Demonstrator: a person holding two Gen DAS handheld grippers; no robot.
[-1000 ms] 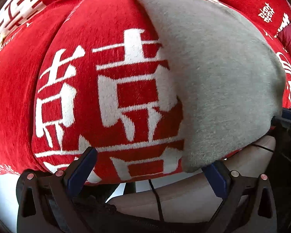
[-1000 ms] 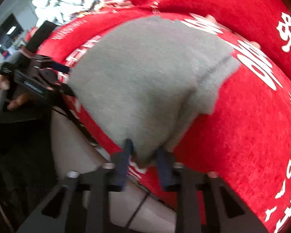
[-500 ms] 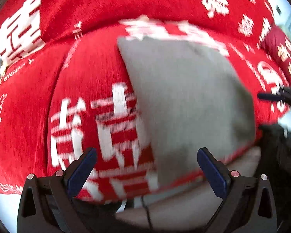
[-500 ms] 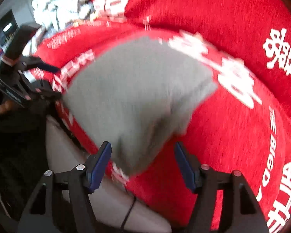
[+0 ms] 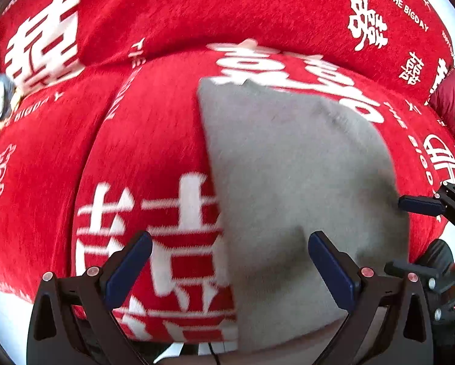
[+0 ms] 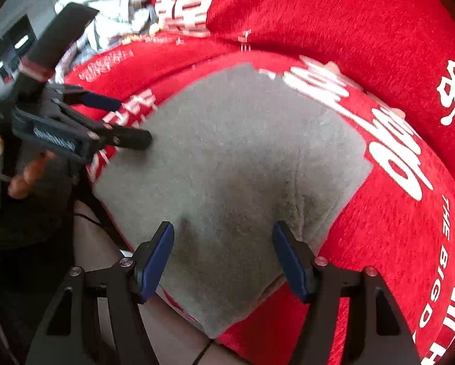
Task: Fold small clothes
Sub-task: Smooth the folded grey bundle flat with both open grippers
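— What do we get from the right wrist view that the left one lacks?

— A pale crumpled heap of clothes (image 6: 112, 9) far left, and a person's hand (image 6: 17, 164) gripping the left tool (image 6: 127, 121). The left view shows only a sliver of that heap.

— And the counts?

— We count one folded grey fleece cloth (image 5: 291, 188), lying flat on the red sofa cover with white characters (image 5: 154, 140), at its near edge. Two tools: our left tool (image 5: 227, 267) stands spread wide and empty; our right tool (image 6: 222, 255) is likewise parted above the cloth, pinching nothing.
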